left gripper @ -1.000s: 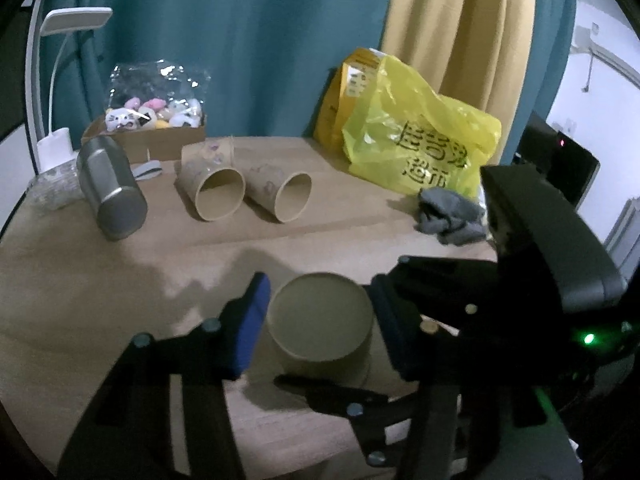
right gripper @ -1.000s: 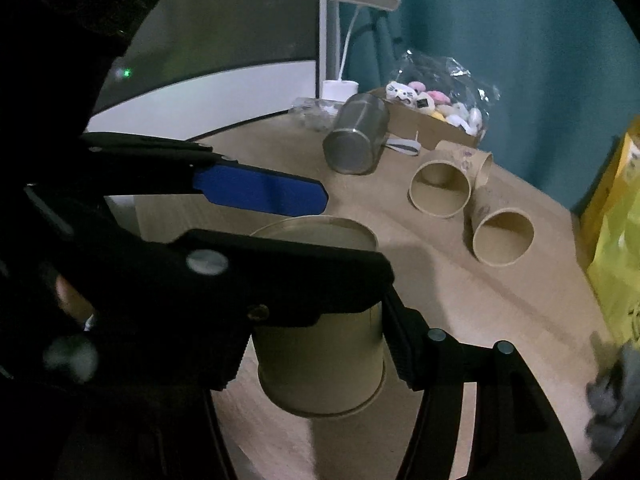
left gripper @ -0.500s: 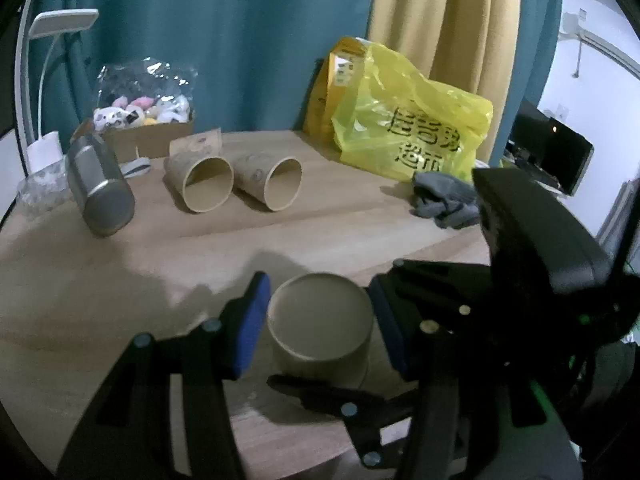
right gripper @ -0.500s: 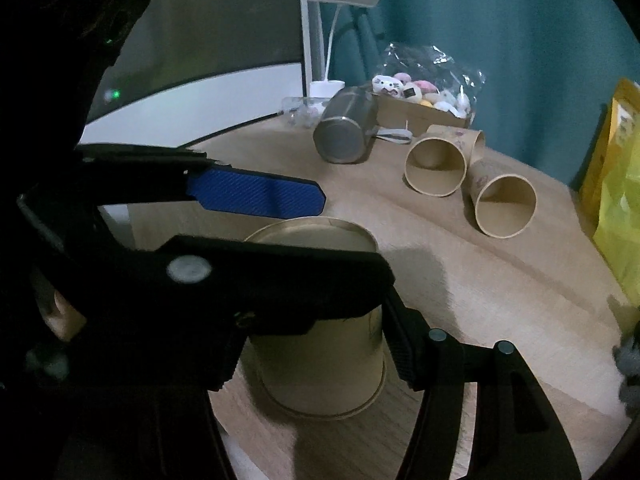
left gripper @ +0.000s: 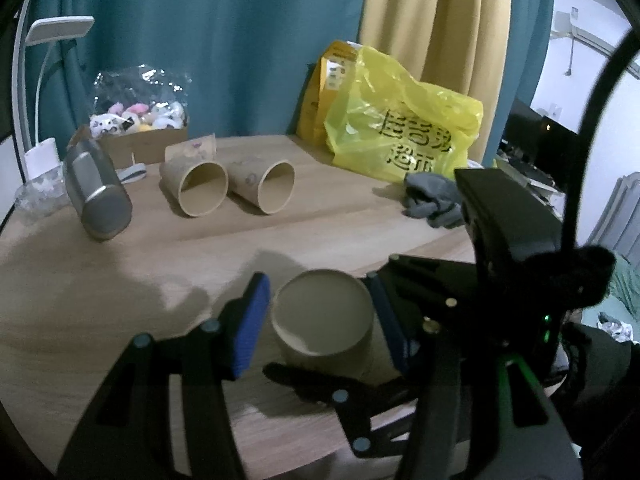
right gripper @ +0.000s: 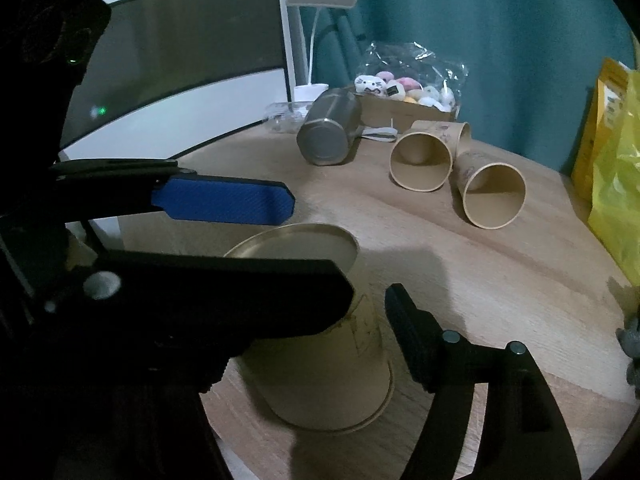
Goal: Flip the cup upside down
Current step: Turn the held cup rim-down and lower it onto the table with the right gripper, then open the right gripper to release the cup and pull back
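— Left gripper (left gripper: 316, 286): spread, blue pads (left gripper: 248, 324) flanking the cup (left gripper: 322, 316), a sliver of gap on the left side, so no squeeze. Right gripper (right gripper: 328, 320): fingers wide apart across the same cup, one near, one far; cannot tell whether pinching or merely bracketing.

— And the cup itself?

— Near edge of the table (left gripper: 120, 280), base up, mouth down, rim flat on the wood. Judging by that, as good as flipped.

— Anything left, then?

— Probably only backing both tools off without nudging it. Light paper, easily tipped by a dragged pad.

— Worth comparing the two views?

— Yes. From the left wrist: closed base seen from above, both left pads, and off to the far right a yellow bag (left gripper: 400, 128) and grey cloth (left gripper: 432, 200). From the right wrist: side wall and flared rim seated on the table, hidden from the other camera; also one black finger (right gripper: 416, 340) just beside that wall, its partner masked by the left tool's dark finger.

— Further out?

— Two paper cups (right gripper: 420, 160) and a steel tumbler (right gripper: 326, 136), all lying on their sides, far, well apart from the work.
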Tool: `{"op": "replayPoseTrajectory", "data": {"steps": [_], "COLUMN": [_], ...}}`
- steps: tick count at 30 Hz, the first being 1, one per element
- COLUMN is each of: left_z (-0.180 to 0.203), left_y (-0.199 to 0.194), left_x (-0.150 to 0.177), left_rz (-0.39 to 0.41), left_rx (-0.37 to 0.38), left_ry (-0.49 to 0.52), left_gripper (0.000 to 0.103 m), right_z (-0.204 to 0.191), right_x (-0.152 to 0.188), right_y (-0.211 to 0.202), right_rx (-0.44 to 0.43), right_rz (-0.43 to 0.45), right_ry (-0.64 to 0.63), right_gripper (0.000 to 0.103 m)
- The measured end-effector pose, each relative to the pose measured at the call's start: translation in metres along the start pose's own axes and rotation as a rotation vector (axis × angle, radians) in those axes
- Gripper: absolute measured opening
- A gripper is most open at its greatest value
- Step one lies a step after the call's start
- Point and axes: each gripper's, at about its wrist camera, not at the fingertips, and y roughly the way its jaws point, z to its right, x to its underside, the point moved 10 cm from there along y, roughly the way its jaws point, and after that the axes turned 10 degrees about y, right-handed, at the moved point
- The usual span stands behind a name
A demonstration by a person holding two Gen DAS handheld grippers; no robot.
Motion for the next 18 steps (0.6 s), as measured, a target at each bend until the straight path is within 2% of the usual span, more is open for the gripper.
{"op": "replayPoseTrajectory", "data": {"steps": [8,9,12,18], "left_z": [0.000,0.000,-0.004,-0.018], "left_y": [-0.012,-0.015,-0.023,-0.040], "left_x": [-0.001,-0.001,-0.002,0.001], "left_rz": [0.020,0.024,0.049,0.065], "left_rx": [-0.012,-0.010,-0.017,-0.061], "left_ry": [0.001,-0.005,-0.021,-0.030], "left_gripper": [0.058,0.061,0.081,0.082], "right_z": [0.003,0.004,0.004,0.003], "right_x": [-0.002,-0.003,-0.004,-0.008], "right_y": [-0.004,-0.004,-0.004,-0.014], "right_rx": [0.016,0.017,0.021,0.032], "right_rz": [0.022,0.025,0.029,0.056], "right_ry": [0.025,0.030,0.037,0.045], "right_gripper": [0.081,0.081,0.081,0.081]}}
